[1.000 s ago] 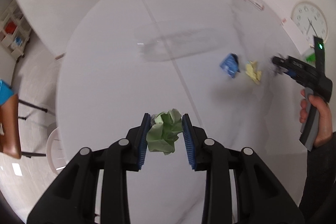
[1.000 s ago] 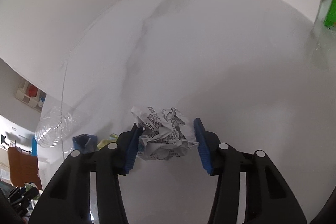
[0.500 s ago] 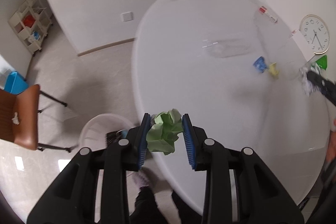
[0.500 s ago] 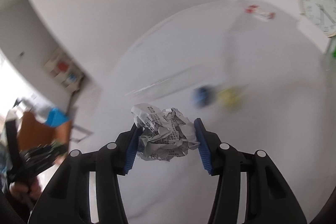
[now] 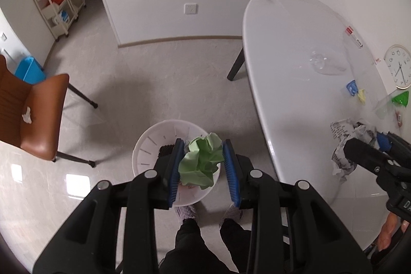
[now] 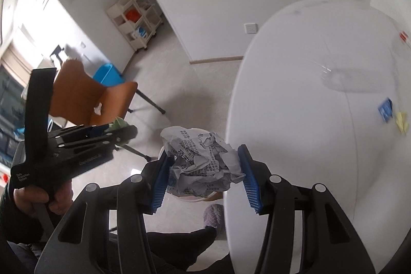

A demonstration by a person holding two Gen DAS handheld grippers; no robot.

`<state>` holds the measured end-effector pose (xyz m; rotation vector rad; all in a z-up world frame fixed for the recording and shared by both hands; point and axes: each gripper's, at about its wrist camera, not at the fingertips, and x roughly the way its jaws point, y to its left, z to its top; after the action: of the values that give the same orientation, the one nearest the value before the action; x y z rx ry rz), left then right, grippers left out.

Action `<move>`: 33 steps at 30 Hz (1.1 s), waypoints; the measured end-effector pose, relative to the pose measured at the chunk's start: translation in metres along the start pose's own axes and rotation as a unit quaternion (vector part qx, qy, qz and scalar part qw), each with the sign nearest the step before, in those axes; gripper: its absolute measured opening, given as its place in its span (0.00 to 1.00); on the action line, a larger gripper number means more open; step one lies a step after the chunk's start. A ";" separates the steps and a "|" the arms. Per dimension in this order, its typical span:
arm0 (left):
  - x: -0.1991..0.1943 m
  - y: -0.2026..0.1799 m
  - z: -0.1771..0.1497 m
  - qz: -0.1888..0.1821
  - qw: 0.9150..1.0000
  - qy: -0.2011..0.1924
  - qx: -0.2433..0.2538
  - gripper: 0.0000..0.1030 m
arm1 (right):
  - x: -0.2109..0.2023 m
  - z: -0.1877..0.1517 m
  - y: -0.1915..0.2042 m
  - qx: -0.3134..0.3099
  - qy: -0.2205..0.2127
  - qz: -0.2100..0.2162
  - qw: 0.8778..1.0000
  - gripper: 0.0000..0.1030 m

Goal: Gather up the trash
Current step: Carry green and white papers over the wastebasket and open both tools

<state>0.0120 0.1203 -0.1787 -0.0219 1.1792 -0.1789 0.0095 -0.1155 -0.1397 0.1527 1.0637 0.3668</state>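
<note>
In the left wrist view, the brown chair [image 5: 38, 117] sits at nine o'clock with a scrap of white paper [image 5: 26, 115] on its seat, and a cream shelf cart [image 5: 60, 0] stands against the wall at ten o'clock. Your left gripper [image 5: 204, 166] has its jaws pinching a crumpled green paper ball [image 5: 201, 163] between the blue pads [image 5: 177, 171], and it hangs directly above the white waste bin [image 5: 150, 148] on the floor at six o'clock. Your slippered feet [image 5: 186, 213] stand just beside the bin's near rim. To the right, the white oval tabletop [image 5: 295, 84] carries a clear plastic bottle [image 5: 325, 63] lying on its side at two o'clock, with a blue wrapper [image 5: 351, 88] and a yellow paper scrap [image 5: 361, 95] touching each other just beyond it, and a white clock [image 5: 398, 66] farther right. At four o'clock your right gripper [image 5: 370, 145] reaches in over the tabletop's edge.

In the right wrist view, your left hand [image 6: 42, 199] grips the left tool's handle at eight o'clock. The right gripper's jaws [image 6: 205, 171] pinch a crumpled printed newspaper ball [image 6: 203, 166], held off the tabletop's edge with the bin's rim [image 6: 190, 199] partly showing beneath it. The blue wrapper [image 6: 385, 109] and yellow scrap [image 6: 402, 121] lie at three o'clock on the tabletop.
</note>
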 end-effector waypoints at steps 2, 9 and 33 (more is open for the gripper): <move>0.008 0.009 0.001 -0.003 1.000 0.007 -0.004 0.30 | 0.003 -0.002 0.009 -0.002 0.004 0.001 1.000 0.50; 0.027 0.033 0.002 -0.005 0.999 0.035 -0.014 0.83 | 0.025 0.001 0.035 -0.012 0.022 -0.003 1.000 0.51; -0.009 0.129 -0.012 0.087 0.995 0.007 -0.057 0.92 | 0.140 -0.012 0.093 -0.100 0.099 0.001 0.990 0.88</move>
<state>0.0141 0.2492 -0.1898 -0.0177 1.1986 0.0414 0.0390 0.0215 -0.2334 -0.0641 1.2151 0.4958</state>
